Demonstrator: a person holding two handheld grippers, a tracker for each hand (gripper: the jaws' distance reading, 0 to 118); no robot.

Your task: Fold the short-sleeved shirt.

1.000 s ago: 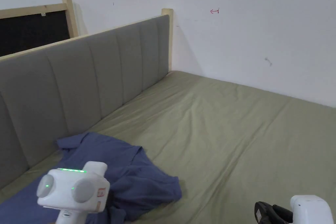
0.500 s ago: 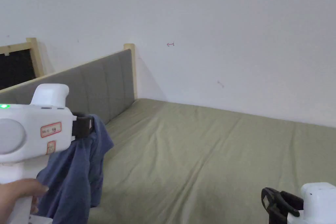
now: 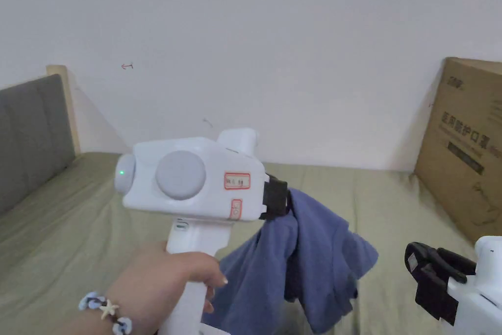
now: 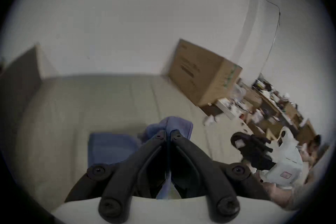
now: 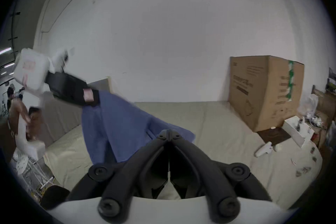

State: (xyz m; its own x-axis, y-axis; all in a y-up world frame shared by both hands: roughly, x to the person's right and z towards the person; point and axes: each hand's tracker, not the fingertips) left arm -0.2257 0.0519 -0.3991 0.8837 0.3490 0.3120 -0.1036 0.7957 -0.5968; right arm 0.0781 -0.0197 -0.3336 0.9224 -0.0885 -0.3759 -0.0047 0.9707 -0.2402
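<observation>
A blue short-sleeved shirt (image 3: 304, 257) hangs bunched in the air above the olive bed (image 3: 73, 233). My left gripper (image 3: 287, 201) is shut on its top fold; in the left gripper view the cloth (image 4: 171, 123) is pinched between the closed jaws of that gripper (image 4: 168, 131). My right gripper (image 3: 416, 265) sits low at the right, apart from the shirt. In the right gripper view my right gripper (image 5: 169, 131) has its jaws together with nothing between them, and the shirt (image 5: 112, 124) drapes behind them from the left gripper (image 5: 91, 98).
A large cardboard box (image 3: 465, 154) stands on the bed at the right against the white wall. The grey padded headboard (image 3: 29, 135) runs along the left. A white gripper-like tool (image 5: 263, 149) and small items lie near the bed's right edge.
My left gripper has lifted the shirt off the bed and carried it rightward to the middle. The head camera has swung right, bringing the cardboard box into sight.
</observation>
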